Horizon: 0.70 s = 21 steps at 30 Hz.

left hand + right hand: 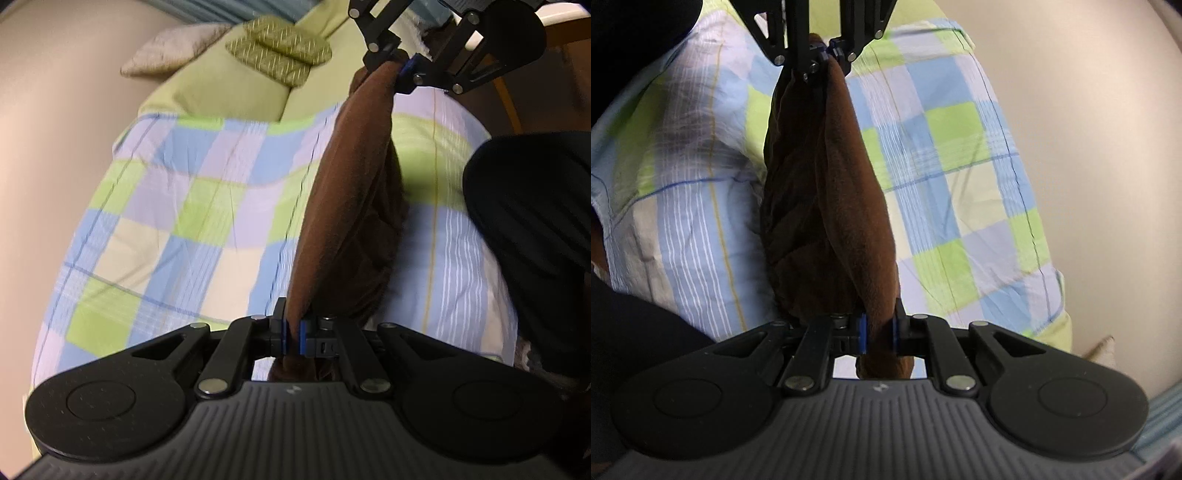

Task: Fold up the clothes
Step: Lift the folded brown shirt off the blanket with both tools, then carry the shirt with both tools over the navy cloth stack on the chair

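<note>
We hold a brown garment (343, 206) stretched between our two grippers, above a bed covered by a checked sheet (177, 221) of blue, green, lilac and cream squares.

Nearest in the left wrist view, our left gripper (294, 334) has its jaws pressed together on one end of the brown garment, the blue pads (303, 338) squeezing the cloth with a little of it bunched behind them. From there the garment runs away from us as a taut upper edge, its bulk sagging below that edge toward the checked sheet; we cannot tell whether the lowest folds touch the sheet. At the far end of the garment our right gripper (400, 72) pinches the other end.

In the right wrist view the order flips: the right gripper (878, 336) clamps the cloth close to the camera, and the left gripper (827, 55) grips the far end.

Beside the garment, on the side toward us, dark trousers (535, 236) of the person rise over the checked sheet's edge. Beyond the garment's far end lie a green patterned cushion (280, 48) and, next to it, a pale grey pillow (170, 51), both well apart from the garment.
</note>
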### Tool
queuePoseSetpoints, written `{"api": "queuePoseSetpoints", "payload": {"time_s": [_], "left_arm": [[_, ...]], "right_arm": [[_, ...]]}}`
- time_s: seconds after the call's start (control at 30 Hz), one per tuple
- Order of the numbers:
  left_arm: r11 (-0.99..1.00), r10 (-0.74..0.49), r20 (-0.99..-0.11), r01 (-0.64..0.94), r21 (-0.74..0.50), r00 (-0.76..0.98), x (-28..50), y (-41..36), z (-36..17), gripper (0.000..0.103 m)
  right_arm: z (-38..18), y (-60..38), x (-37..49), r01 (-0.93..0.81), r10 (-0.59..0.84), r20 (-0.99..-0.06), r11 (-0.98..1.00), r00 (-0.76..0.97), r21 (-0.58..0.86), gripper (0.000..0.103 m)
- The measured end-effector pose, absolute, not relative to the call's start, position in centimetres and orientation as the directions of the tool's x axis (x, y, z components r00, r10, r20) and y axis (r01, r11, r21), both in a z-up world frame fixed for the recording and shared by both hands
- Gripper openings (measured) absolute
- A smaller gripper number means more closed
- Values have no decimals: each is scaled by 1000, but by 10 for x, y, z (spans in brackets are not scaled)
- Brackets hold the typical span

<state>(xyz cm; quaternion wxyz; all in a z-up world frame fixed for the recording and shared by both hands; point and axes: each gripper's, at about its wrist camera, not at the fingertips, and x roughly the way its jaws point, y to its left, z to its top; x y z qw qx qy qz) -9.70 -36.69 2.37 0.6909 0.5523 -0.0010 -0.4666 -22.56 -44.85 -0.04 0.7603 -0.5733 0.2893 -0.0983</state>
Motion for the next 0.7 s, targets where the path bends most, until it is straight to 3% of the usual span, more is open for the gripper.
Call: {"api": "queuePoseSetpoints", "payload": {"time_s": [0.7], "left_arm": [[-238, -871, -441, 600, 764, 216, -143, -413, 43, 3]], "right_arm": [[41, -416, -312, -16, -786, -264, 308, 559, -951, 8]]}}
